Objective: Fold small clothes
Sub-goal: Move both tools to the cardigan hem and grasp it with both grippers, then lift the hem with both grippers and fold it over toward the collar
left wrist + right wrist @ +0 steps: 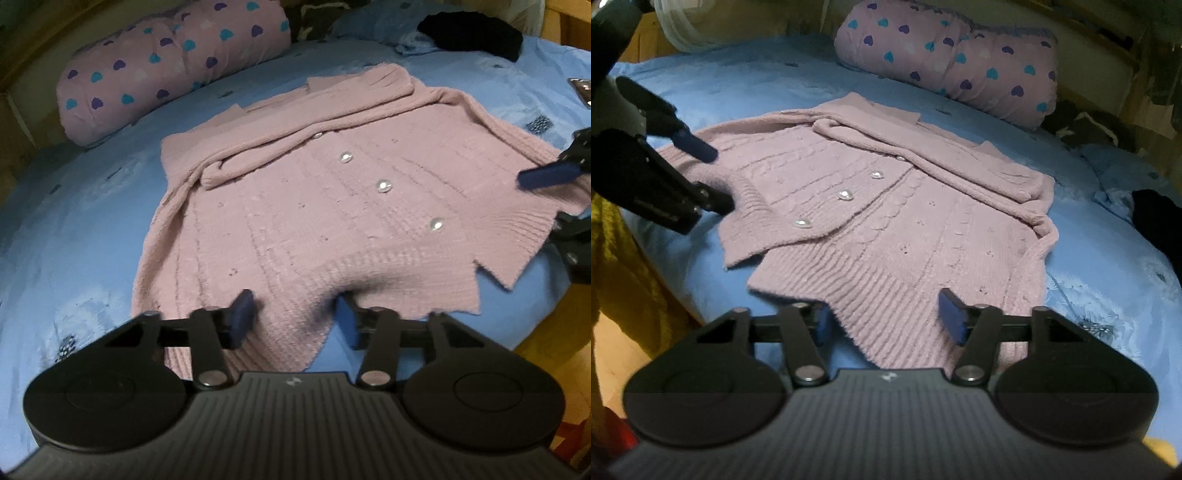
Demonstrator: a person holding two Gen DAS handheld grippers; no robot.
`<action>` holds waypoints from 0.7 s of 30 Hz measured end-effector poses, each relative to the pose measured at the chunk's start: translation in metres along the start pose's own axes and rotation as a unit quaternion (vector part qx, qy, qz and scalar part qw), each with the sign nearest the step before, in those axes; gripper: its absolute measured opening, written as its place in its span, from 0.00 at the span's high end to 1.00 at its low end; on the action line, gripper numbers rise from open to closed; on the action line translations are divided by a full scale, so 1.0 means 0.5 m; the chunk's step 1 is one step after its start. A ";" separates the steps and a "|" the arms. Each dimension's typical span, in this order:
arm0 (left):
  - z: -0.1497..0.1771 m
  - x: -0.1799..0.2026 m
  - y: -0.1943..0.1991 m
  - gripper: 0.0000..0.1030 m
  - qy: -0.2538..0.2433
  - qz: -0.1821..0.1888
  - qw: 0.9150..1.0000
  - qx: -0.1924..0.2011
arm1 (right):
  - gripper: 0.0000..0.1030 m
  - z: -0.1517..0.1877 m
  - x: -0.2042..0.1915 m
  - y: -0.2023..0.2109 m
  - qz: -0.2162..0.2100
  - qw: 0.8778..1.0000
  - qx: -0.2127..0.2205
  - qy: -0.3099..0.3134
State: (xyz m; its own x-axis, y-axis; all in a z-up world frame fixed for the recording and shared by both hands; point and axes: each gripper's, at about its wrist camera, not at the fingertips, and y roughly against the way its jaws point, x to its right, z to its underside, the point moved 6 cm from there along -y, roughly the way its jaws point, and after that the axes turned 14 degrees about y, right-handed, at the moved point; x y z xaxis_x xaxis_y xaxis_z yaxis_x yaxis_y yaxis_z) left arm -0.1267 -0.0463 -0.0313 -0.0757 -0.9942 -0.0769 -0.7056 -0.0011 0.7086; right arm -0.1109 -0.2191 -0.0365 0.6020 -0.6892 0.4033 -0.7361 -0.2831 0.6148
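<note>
Garment: pink cable-knit cardigan [317,206] with pearly round buttons [383,185], spread flat on the light blue bedsheet [92,206], both sleeves folded across its chest
Left tongs: black two-finger left gripper [295,317] with blue pads at the near ribbed hem; jaws part-way in, the hem bunched up between the pads; whether they press it, cannot tell
Right tongs: matching right gripper [886,317] at the hem's other corner; ribbed edge lies between its pads, jaws part-way in, a firm pinch not clear
Beyond: pink rolled quilt [960,62] with blue and purple hearts at the far side of the bed
Far corner: dark crumpled cloth [476,33] lying on the sheet
</note>
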 end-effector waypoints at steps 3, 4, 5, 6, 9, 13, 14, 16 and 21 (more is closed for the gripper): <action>-0.003 0.007 0.003 0.80 0.003 0.010 1.000 0.003 | 0.81 -0.003 -0.002 -0.004 -0.005 1.000 0.003 -0.003; -0.006 0.007 0.006 0.83 0.008 0.011 1.000 0.006 | 0.84 -0.005 -0.003 -0.006 -0.004 1.000 0.003 -0.002; -0.011 0.006 0.011 0.86 0.013 0.013 1.000 0.012 | 0.87 -0.007 -0.004 -0.006 0.001 1.000 0.004 0.001; -0.017 0.004 0.019 0.87 0.020 0.015 0.999 0.021 | 0.90 -0.009 -0.006 -0.007 0.007 1.000 0.005 0.006; -0.046 -0.001 0.045 0.88 0.037 0.022 0.998 0.050 | 0.92 -0.018 -0.001 -0.001 0.020 1.000 0.013 0.015; -0.089 -0.005 0.072 0.88 0.051 0.023 0.995 0.081 | 0.92 -0.040 0.020 0.014 0.041 0.999 0.033 0.014; -0.101 -0.006 0.077 0.88 0.054 0.025 0.994 0.088 | 0.92 -0.048 0.024 0.017 0.046 0.998 0.038 0.015; -0.123 -0.008 0.083 0.88 0.059 0.026 0.993 0.099 | 0.93 -0.065 0.036 0.024 0.057 0.997 0.049 0.016; -0.183 -0.022 0.085 0.88 0.071 0.022 0.990 0.119 | 0.93 -0.111 0.073 0.034 0.078 0.994 0.072 0.024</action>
State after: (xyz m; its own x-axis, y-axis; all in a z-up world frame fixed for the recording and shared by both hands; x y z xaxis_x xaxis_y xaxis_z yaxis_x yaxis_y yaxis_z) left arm -0.0915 -0.0454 0.0641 -0.0227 -0.9978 0.0619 -0.8515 0.0517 0.5218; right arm -0.0842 -0.2118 0.0263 0.4889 -0.7008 0.5194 -0.8560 -0.2707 0.4405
